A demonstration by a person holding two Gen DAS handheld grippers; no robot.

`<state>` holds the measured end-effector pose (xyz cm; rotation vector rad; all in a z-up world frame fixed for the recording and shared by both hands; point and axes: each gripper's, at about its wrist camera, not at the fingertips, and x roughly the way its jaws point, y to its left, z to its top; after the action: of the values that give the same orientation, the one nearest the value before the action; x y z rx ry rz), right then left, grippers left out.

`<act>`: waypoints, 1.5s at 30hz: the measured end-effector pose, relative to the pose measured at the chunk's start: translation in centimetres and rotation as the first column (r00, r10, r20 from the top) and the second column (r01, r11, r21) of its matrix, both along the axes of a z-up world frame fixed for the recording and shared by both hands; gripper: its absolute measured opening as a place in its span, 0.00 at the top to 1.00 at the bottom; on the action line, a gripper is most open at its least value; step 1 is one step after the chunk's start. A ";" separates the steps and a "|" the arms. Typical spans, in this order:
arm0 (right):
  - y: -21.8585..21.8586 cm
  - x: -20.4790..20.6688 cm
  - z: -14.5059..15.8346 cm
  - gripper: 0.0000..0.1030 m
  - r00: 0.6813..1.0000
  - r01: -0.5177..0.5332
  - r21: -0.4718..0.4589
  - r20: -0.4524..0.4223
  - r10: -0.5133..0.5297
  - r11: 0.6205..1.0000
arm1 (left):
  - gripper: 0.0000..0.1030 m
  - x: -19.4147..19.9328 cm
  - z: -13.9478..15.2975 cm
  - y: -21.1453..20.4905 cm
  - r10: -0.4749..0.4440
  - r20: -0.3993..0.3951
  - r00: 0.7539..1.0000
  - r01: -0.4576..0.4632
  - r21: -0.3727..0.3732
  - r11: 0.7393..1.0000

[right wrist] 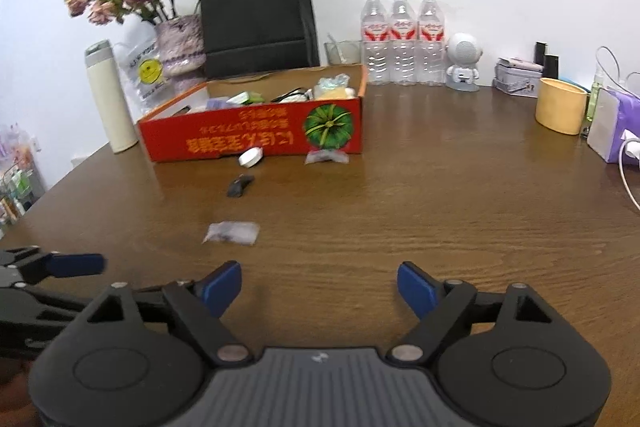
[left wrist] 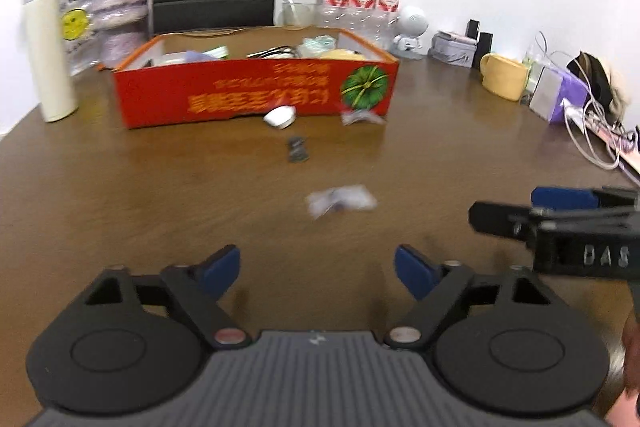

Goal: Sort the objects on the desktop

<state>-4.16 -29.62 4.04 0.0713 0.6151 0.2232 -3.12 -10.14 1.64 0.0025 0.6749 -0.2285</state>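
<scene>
Brown wood-grain counter (right wrist: pixel 440 211) carries the loose bits left to sort: a small clear packet (left wrist: pixel 340 199) lies just ahead of the left claw (left wrist: pixel 317 269), with a dark little object (left wrist: pixel 298 149), a white round piece (left wrist: pixel 280 115) and another crumpled packet (left wrist: pixel 361 117) farther off, those last two right against the front wall of the red cardboard box (left wrist: pixel 256 95). The box already holds a jumble of things.

My guess is that a pick-up is beginning, with the near packet the likeliest target. Next would be lowering one claw over it and pinching low, since thin film lies flat and slips easily.

Both claws are empty, their blue pads spread wide with only bare counter between them. The right claw (right wrist: pixel 319 287) has the packet ahead and to its left. Each tilts gently down toward the counter, side by side, close together.
</scene>
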 end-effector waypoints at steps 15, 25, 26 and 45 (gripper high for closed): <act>-0.5 7.9 0.3 0.19 1.000 -0.028 0.025 0.009 0.028 0.999 | 0.75 5.7 -1.1 -3.7 0.002 0.018 1.000 -0.004 0.098 0.995; 4.1 18.1 -1.9 0.46 0.997 -0.061 -0.049 -0.041 0.059 0.997 | 0.84 6.4 -0.7 1.5 0.083 -0.018 0.996 -0.083 -0.010 0.997; 4.5 18.8 -2.2 0.51 0.998 -0.047 -0.059 -0.049 0.044 0.997 | 0.85 6.4 -0.6 2.1 0.100 -0.012 0.995 -0.101 -0.020 0.995; 6.4 9.2 -0.4 0.83 0.997 -0.081 -0.038 0.014 0.082 0.996 | 0.88 1.9 2.4 5.7 0.202 0.087 0.976 -0.199 -0.038 0.979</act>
<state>5.09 -23.21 3.61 0.0088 0.6074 0.2908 -1.27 -4.47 4.06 -0.0828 0.5773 -0.0437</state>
